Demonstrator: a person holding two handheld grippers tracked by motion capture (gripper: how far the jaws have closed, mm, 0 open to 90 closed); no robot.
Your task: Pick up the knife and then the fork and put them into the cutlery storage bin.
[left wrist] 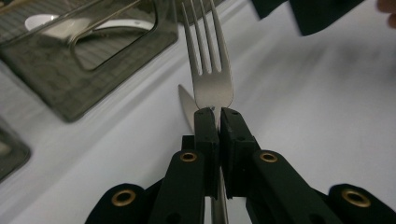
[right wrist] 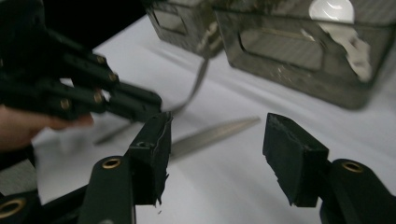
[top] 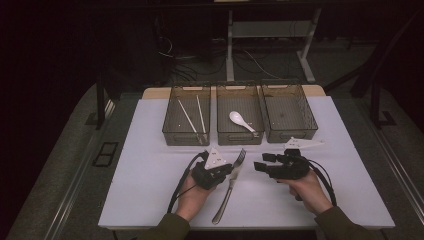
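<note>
Left hand-held gripper (left wrist: 215, 112) clamps silver four-tined fork (left wrist: 208, 65).

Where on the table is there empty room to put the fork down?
The white table is bare left of the left gripper, which clamps the silver fork, and right of the right gripper. It is crowded in the middle, where the silver knife lies, and along the three dark mesh bins at the back.
</note>
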